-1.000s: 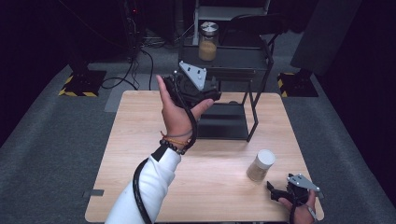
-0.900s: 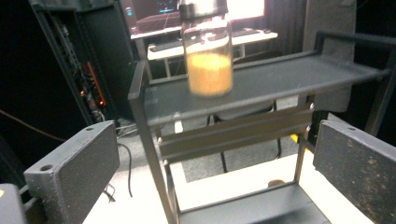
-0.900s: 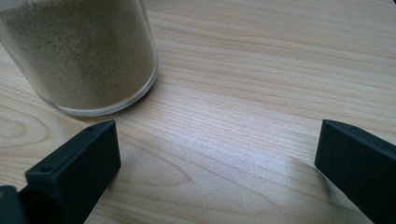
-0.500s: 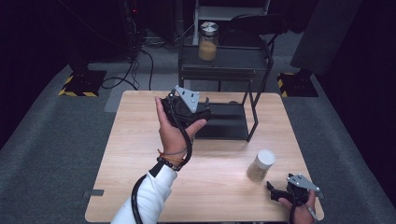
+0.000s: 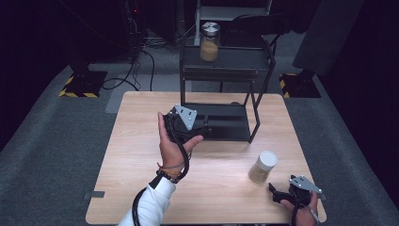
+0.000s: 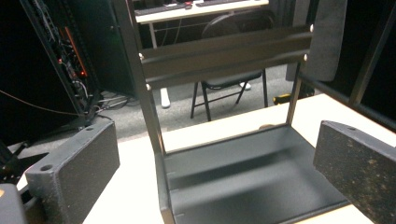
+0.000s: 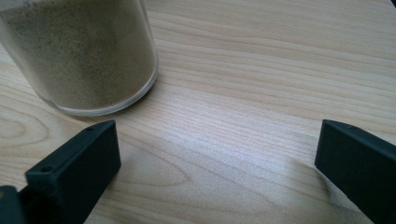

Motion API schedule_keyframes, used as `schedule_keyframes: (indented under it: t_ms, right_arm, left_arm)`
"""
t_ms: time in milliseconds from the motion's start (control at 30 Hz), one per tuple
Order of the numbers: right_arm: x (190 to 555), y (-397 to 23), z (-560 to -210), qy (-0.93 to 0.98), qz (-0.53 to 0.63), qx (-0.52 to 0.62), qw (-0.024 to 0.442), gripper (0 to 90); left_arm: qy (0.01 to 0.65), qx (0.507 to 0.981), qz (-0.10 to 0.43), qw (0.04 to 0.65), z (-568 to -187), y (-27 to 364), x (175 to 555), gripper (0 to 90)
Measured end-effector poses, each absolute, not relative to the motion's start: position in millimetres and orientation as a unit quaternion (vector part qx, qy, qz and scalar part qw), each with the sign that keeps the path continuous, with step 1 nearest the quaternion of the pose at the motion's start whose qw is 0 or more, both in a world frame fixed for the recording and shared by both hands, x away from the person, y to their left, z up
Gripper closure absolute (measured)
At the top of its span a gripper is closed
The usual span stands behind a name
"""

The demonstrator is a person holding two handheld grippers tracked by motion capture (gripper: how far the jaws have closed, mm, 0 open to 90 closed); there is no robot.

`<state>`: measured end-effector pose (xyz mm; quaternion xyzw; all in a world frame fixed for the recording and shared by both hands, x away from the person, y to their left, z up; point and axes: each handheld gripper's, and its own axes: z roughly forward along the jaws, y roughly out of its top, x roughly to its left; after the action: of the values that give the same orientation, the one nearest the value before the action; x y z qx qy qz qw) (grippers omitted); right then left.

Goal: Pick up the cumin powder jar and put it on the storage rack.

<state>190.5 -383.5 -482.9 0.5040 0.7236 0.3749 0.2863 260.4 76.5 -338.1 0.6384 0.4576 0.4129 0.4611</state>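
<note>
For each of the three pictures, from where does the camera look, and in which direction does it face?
High view: above the person's side, facing forward and down on the wooden table; both forearms and hands enter from below.
Left gripper view: rides on the left tongs, facing the black rack; its two open jaws show.
Right gripper view: rides on the right tongs, low over the table, facing the powder jar; its open jaws show.
Shared: the high view also shows the rack and jar.

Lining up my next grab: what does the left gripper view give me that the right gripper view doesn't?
Left gripper view alone: the black rack, its lower shelf in front of the open left claw, plus a chair beyond. Right gripper view alone: a jar of tan powder, beside the open right claw, not between its jaws. Both: the wooden table, and nothing held.
</note>
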Motion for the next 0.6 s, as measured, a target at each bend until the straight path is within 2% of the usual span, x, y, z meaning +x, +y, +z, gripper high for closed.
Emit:
schedule_keyframes:
  t_ms: [600]
  right_arm:
    - [190.1, -383.1, -483.1, 0.724, 0.375, 0.503, 0.288, 0.0]
  left_arm:
    - [0.466, 0.656, 0.384, 0.453, -379.0, 81.3, 250.9, 0.1]
